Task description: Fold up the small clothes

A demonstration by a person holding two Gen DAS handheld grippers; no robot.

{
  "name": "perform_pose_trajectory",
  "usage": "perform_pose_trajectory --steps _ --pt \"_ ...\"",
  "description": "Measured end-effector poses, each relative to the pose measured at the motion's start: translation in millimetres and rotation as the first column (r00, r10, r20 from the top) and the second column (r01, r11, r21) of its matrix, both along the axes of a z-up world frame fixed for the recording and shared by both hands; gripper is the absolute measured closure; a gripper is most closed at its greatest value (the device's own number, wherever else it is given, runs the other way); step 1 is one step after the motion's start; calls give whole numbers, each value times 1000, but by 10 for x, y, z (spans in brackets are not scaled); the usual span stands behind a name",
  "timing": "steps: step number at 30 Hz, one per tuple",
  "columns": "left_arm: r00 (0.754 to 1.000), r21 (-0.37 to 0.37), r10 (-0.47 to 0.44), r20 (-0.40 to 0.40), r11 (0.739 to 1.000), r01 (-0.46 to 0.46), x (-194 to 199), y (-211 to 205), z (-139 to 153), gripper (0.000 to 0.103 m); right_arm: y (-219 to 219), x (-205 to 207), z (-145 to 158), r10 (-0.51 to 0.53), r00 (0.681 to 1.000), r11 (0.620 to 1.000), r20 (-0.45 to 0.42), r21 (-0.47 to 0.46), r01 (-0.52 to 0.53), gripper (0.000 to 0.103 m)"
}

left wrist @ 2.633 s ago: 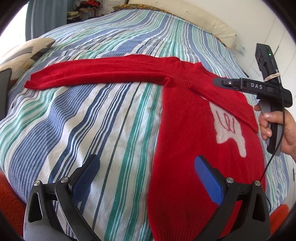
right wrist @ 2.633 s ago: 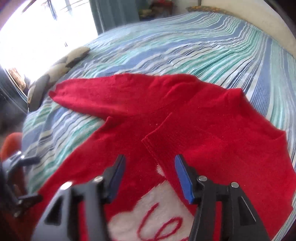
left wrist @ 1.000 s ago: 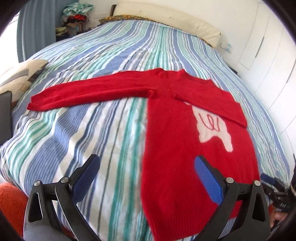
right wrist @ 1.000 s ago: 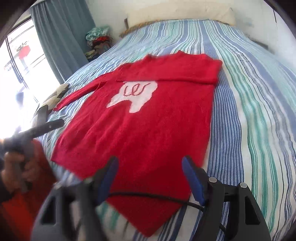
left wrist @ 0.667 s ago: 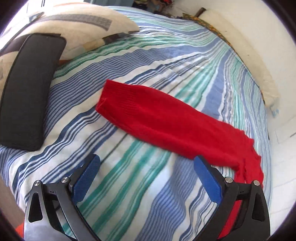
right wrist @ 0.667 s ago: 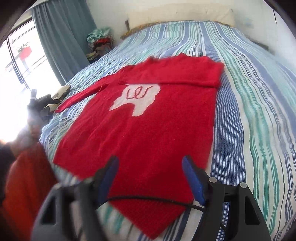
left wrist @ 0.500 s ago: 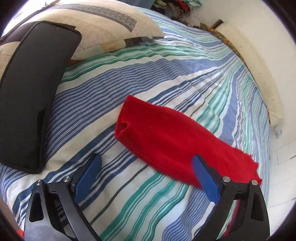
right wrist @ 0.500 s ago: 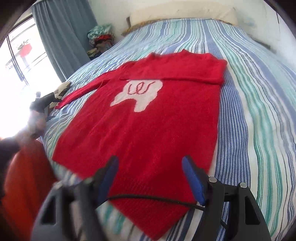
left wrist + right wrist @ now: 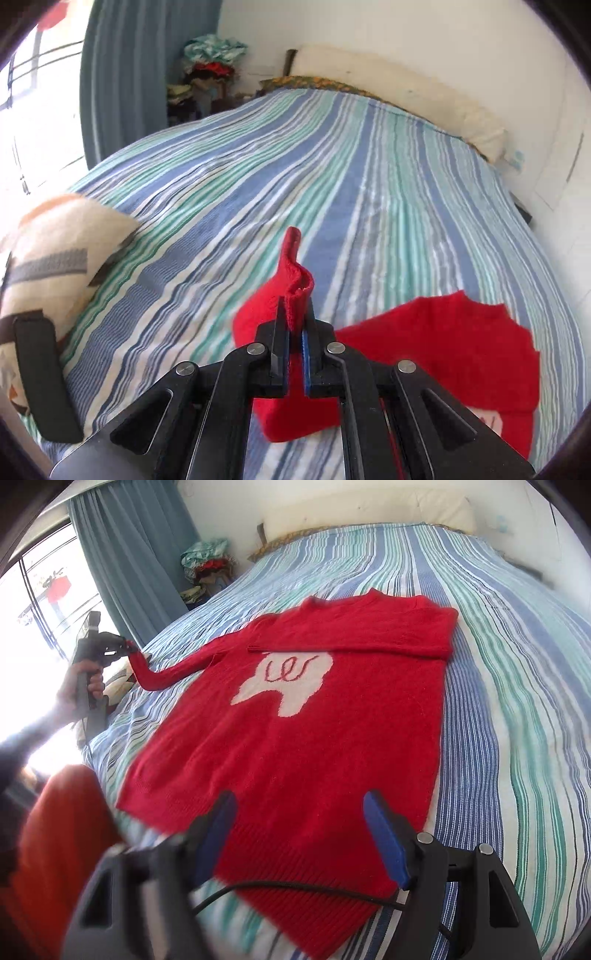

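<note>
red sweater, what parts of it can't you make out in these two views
- Left wrist view: most of the red sweater is hidden behind the left claw, which is shut on the sleeve cuff; the white patch is cut off.
- Right wrist view: the hem is partly covered by the open right claw and cable.
- Right wrist view: the grip on the cuff is small and washed out by window glare.

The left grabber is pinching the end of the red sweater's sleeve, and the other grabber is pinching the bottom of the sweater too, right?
Not quite. The left gripper does pinch the sleeve cuff of the red sweater, but the right gripper pinches nothing. The right wrist view shows its jaws apart above the sweater's bottom hem, with no cloth pressed between the pads.
</note>
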State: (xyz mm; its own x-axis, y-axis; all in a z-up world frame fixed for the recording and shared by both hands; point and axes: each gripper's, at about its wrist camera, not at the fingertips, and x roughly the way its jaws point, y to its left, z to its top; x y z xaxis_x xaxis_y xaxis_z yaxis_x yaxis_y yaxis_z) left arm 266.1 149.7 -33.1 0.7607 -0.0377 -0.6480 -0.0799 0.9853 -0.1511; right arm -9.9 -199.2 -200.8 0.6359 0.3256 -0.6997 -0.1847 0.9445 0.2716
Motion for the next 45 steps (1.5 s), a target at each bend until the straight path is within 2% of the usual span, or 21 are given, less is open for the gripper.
perform_pose_trajectory --steps 3,6,7,9,10,11,14,16,18,21,23,26,29,31,33,34,35,37,41,43,45 --pt "976 20 -207 62 978 207 80 -978 329 100 -51 2 36 -4 1000 1000 9 13 4 32" --pt "915 41 -393 92 919 391 49 -1919 473 98 -122 -24 107 -22 999 999 29 34 21 32" --pt "892 51 -445 82 896 442 24 -2196 448 94 -150 -33 128 -29 999 999 36 38 28 32" --pt "850 71 -527 8 848 525 -14 -2682 254 55 -207 -56 154 -44 998 998 47 42 42 32" --pt "848 100 -529 -29 843 529 -63 -2857 120 25 -236 -64 163 -53 997 998 49 43 51 32" --pt "848 127 -528 -45 839 529 -137 -2970 -13 20 -273 -66 172 -62 997 997 50 45 60 32" --pt "815 88 -569 -106 811 578 -386 -2928 -364 21 -397 -90 198 -98 994 994 56 62 94 32" --pt "811 54 -571 -124 813 580 -554 -2639 -501 21 -494 -116 219 -123 991 990 61 80 118 32" --pt "833 55 -534 -143 836 546 -662 -2257 -595 21 -589 -138 219 -146 988 985 59 102 139 32" --pt "892 138 -421 -164 885 444 -775 -1625 -698 22 -706 -131 189 -174 984 977 42 129 167 32" --pt "911 171 -364 -194 902 397 -744 -1238 -763 24 -756 -107 163 -183 983 973 29 146 177 32" --pt "907 200 -354 -229 894 400 -738 -1023 -891 24 -782 -63 124 -185 983 971 12 157 181 32" --pt "899 261 -367 -238 868 423 -692 -1176 -1042 24 -748 -19 91 -177 984 973 3 149 174 32" --pt "919 299 -321 -229 875 380 -508 -1287 -1170 25 -716 9 60 -172 985 975 -3 141 170 32" --pt "952 340 -228 -205 896 287 -286 -1330 -1299 31 -672 23 46 -167 986 977 -7 131 167 32" --pt "963 352 -187 -191 903 245 -213 -1330 -1353 44 -654 21 42 -166 986 979 -7 124 165 32" --pt "969 338 -159 -190 916 217 -155 -1306 -1404 71 -635 15 47 -164 986 980 -6 114 164 32" --pt "967 188 -154 -203 963 193 -125 -1146 -1479 95 -612 7 76 -157 988 982 -6 103 157 32" --pt "977 130 -140 -164 978 162 -223 -1034 -1507 95 -679 169 314 -125 992 980 4 156 122 32" --pt "976 95 -141 -163 983 158 -227 -978 -1517 95 -756 461 476 -123 992 972 10 205 118 32" --pt "976 61 -141 -164 986 152 -217 -930 -1532 95 -877 916 549 -131 991 947 -33 291 135 32"
